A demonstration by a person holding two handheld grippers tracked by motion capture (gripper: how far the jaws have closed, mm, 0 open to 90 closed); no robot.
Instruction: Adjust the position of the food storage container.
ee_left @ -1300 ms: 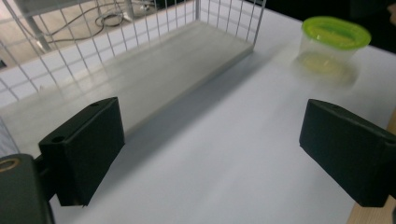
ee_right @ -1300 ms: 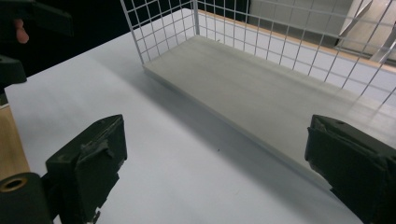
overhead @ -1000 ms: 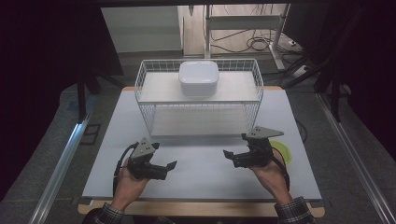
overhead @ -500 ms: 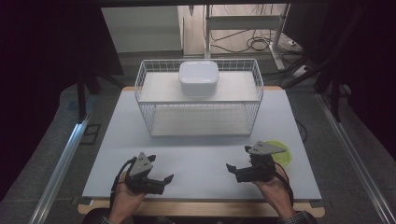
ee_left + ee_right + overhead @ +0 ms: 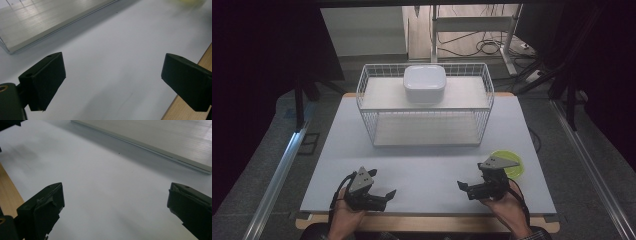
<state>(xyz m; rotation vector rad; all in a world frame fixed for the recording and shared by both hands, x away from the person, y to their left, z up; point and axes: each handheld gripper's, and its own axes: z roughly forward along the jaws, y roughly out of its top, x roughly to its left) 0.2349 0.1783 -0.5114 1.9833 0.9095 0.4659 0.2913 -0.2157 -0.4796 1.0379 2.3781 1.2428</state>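
Down at the near edge of the white table [image 5: 422, 165], the left gripper [image 5: 386, 196] sits low near the near-left corner, held in a hand [image 5: 346, 216], its jaws pointing inward toward the middle. Its own view shows the two black jaws spread wide apart with bare white surface between them and nothing held; the wooden border of the table shows at the right of that view. Across from it, near the near-right corner, the right gripper [image 5: 463, 187] is held in the other hand [image 5: 504, 205] and points inward, facing the left one; the two are well apart. Its jaws also stand wide and grasp nothing, with bare white surface between them in its own view.

Just beyond the right gripper, close to the right edge, a yellow-green plate [image 5: 514, 167] lies flat, partly hidden behind the gripper's grey plate. A blurred patch of the same colour shows at the top of the left gripper view.

Farther off, along the far edge and centred between left and right, stands a white wire rack [image 5: 367, 105] with two pale shelves. On its upper shelf, near the middle, rests a white lidded container [image 5: 424, 83], upright. Both grippers are well apart from the rack.
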